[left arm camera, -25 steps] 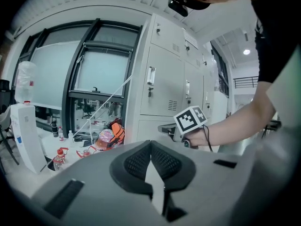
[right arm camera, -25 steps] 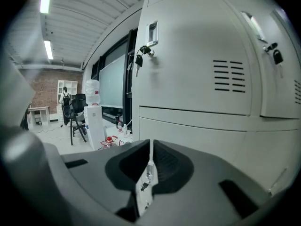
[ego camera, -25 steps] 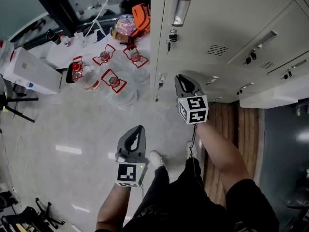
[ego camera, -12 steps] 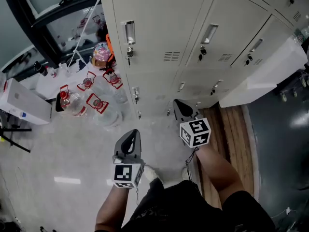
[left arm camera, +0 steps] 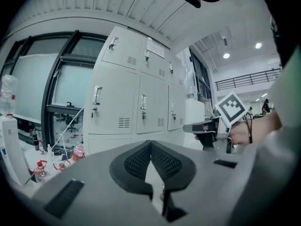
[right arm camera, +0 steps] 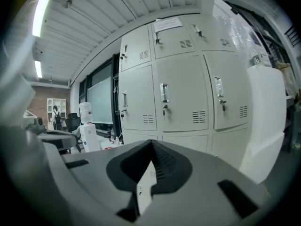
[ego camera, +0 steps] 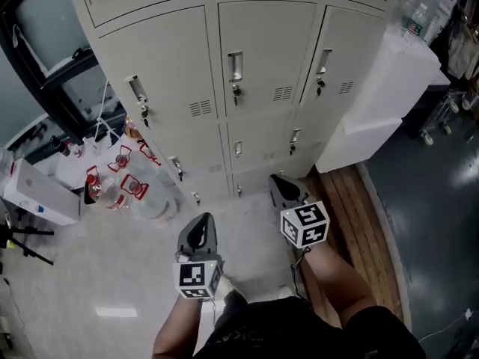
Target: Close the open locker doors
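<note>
Head view looks steeply down on the person's dark trousers and bare forearms, with a light shoe (ego camera: 226, 284) on the pale floor (ego camera: 112, 275) between them. Each hand carries a gripper pointed forward at the lockers. The left gripper (ego camera: 206, 218) hovers over the floor, its jaws pressed together with nothing between them; the left gripper view shows the two ribbed pads meeting at the tip. The right gripper (ego camera: 275, 179) is held a little further forward, by the edge of a wooden strip (ego camera: 352, 200) of flooring. Its jaws are likewise closed tight and empty, as the right gripper view shows. Neither gripper touches the lockers.

To the left, near the foot of the lockers, large water bottles (ego camera: 120, 189) with red handles stand on the floor, and a white box (ego camera: 41, 197) lies just beyond them. Straight ahead rises the bank of beige lockers (ego camera: 254, 137), three columns wide. The locker doors (ego camera: 258, 58) that show all appear to lie flush with their frames, each with a metal handle, a lock and a small vent. A tall white unit (ego camera: 374, 103) stands against the right side of the lockers. Past the left column, a dark-framed window (ego camera: 45, 73) runs along the wall.
</note>
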The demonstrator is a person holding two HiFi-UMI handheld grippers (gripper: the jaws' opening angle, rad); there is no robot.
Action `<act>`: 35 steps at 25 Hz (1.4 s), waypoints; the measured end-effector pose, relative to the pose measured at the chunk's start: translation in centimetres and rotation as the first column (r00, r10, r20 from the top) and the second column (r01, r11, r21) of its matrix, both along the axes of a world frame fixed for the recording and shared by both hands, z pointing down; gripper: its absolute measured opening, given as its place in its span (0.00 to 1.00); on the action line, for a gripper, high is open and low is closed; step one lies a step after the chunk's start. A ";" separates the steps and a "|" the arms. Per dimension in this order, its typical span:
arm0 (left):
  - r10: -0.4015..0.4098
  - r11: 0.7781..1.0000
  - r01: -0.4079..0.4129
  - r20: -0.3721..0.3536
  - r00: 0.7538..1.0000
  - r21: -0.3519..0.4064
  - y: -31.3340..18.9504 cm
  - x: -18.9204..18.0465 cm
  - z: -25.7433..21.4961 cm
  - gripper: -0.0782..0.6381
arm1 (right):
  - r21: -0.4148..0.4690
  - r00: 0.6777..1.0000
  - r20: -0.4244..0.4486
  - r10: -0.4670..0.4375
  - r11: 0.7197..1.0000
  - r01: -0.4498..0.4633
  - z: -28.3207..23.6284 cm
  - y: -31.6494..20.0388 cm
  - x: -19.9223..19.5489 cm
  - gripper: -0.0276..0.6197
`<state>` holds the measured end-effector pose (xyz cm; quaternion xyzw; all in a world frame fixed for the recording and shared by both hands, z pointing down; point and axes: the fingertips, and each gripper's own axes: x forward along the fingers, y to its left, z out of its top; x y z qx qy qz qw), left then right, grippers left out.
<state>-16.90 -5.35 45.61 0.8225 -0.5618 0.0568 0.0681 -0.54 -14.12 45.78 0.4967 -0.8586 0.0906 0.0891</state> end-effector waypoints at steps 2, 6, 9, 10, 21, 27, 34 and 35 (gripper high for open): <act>-0.011 1.000 0.011 0.012 1.000 0.011 1.4 3.0 -0.6 0.12 | 0.010 1.000 0.007 -0.007 1.000 0.006 -0.8 1.7 3.2 0.04; -0.061 0.998 0.061 0.004 0.998 0.002 4.5 7.7 -1.3 0.12 | 0.023 0.999 0.021 -0.024 0.999 0.023 -2.0 5.2 8.9 0.04; -0.110 0.994 0.110 -0.011 0.994 0.011 6.7 10.2 -2.2 0.12 | 0.035 0.999 0.028 -0.040 0.999 0.039 -2.8 7.4 12.3 0.04; -0.127 0.992 0.127 -0.010 0.992 0.015 7.4 10.9 -2.4 0.12 | 0.036 0.998 0.031 -0.047 0.998 0.046 -3.0 8.0 13.2 0.04; -0.233 0.972 0.232 0.025 0.972 0.031 13.7 14.9 -3.5 0.12 | 0.033 0.990 0.067 -0.127 0.992 0.125 -3.2 13.1 17.7 0.04; -0.246 0.969 0.245 0.037 0.968 0.029 15.4 14.1 -3.6 0.12 | 0.020 0.986 0.086 -0.143 0.990 0.142 -2.7 14.5 16.5 0.04; -0.245 0.969 0.245 0.027 0.969 0.023 17.6 10.5 -3.7 0.12 | 0.030 0.988 0.062 -0.139 0.990 0.137 -2.8 17.2 12.9 0.04; -0.242 0.970 0.242 0.023 0.970 0.022 18.0 10.0 -3.7 0.12 | 0.037 0.989 0.055 -0.136 0.990 0.134 -3.0 17.8 12.5 0.04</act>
